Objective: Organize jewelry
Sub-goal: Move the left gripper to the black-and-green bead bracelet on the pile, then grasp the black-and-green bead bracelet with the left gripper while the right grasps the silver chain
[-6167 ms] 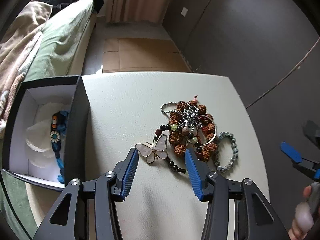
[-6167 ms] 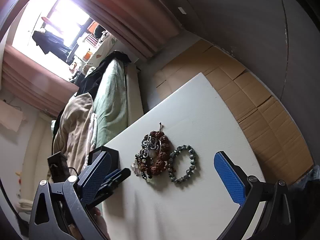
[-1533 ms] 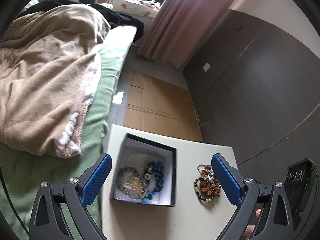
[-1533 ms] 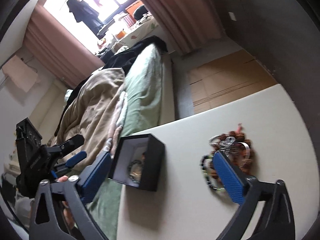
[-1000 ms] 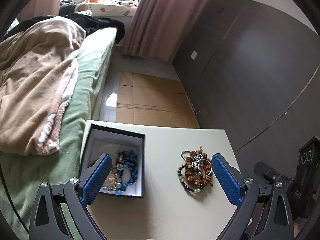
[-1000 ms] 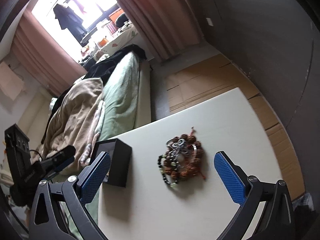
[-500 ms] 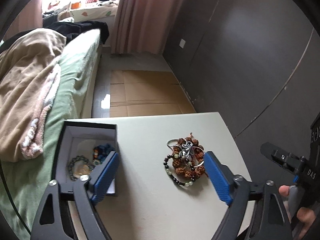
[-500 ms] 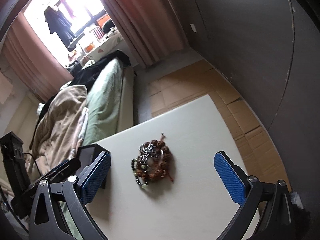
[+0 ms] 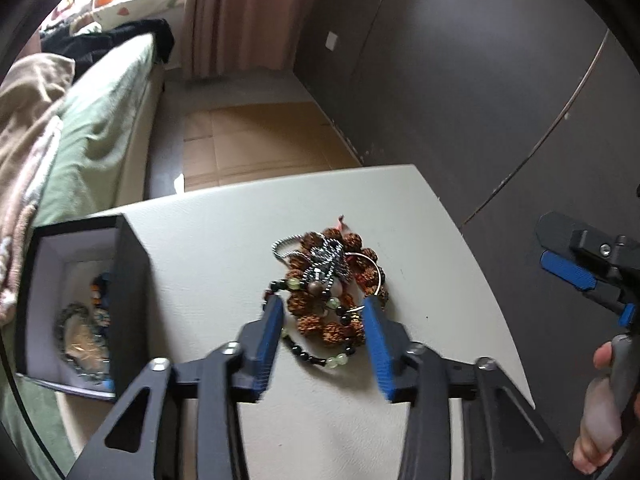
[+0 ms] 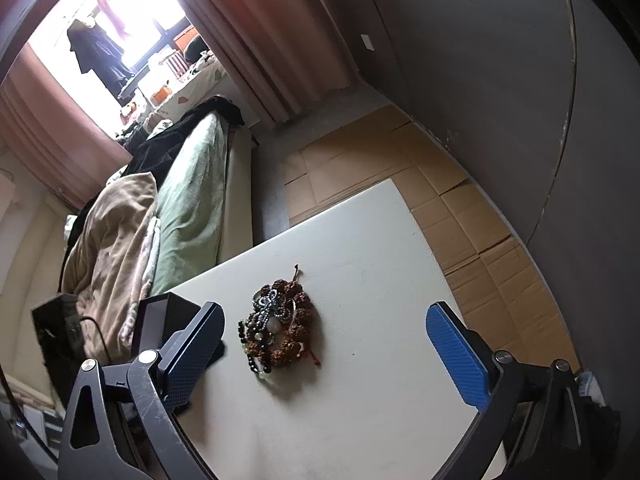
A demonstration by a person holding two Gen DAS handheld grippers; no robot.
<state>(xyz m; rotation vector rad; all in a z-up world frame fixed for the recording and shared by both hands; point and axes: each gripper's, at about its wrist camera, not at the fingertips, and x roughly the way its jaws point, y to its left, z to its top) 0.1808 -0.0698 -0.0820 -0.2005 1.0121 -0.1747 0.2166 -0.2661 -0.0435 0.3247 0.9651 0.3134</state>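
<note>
Left wrist view, nearest first: the left gripper (image 9: 322,322) points down at the cream worktop (image 9: 224,248), its blue-padded jaws closing around the near part of the jewelry pile (image 9: 330,284). The pads do not press on anything; the pile's near beads lie between them, and a strand of dark and pale green beads (image 9: 320,356) curls on the worktop just under the gap. The pile itself is a tangle of brown knobbly beads, a silver chain piece on top and a thin metal ring at its right side. To the left stands the open black box (image 9: 130,280), white inside, with a grey bead bracelet and blue pieces lying in it. At the right edge a hand (image 9: 600,408) holds the right gripper (image 9: 560,256) off the side of the worktop.

Right wrist view: the right gripper (image 10: 324,354) has its jaws spread wide with nothing between the pads, and the pile (image 10: 280,332) lies on the worktop beyond them, nearer the left pad. Farther off are cardboard sheets (image 10: 360,160) on the floor, a bed (image 10: 188,200) with a green cover and tan blanket, and pink curtains (image 10: 248,40) by a bright window.
</note>
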